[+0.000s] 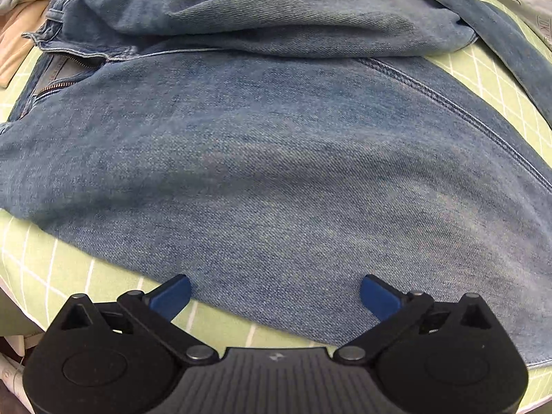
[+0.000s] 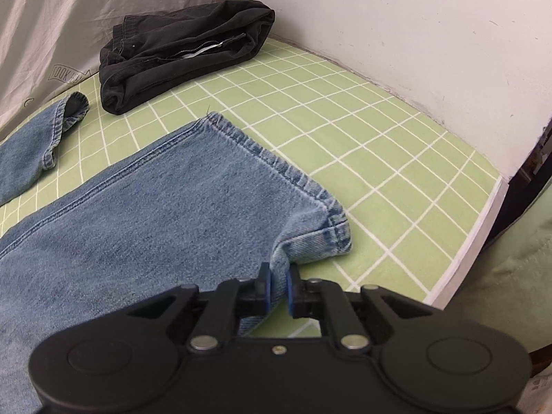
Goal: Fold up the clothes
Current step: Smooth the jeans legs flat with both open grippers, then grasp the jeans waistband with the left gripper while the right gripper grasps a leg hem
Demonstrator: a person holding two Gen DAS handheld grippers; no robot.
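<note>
The jeans [image 1: 276,172] run off the left wrist view at three and nine o'clock. In the right wrist view, the right gripper [image 2: 277,288] body hides their near edge at six o'clock; grey sheet [image 2: 51,34] lettering is cut short.

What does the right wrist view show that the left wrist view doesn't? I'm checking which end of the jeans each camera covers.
Only the right wrist view shows the leg hem, the right tool shut on the hem's near corner, the second leg's cuff and a folded black garment by the wall. Only the left wrist view shows the zipper fly, bunched upper denim and the open left tool. Both show the blue jeans on the green checked sheet.
</note>
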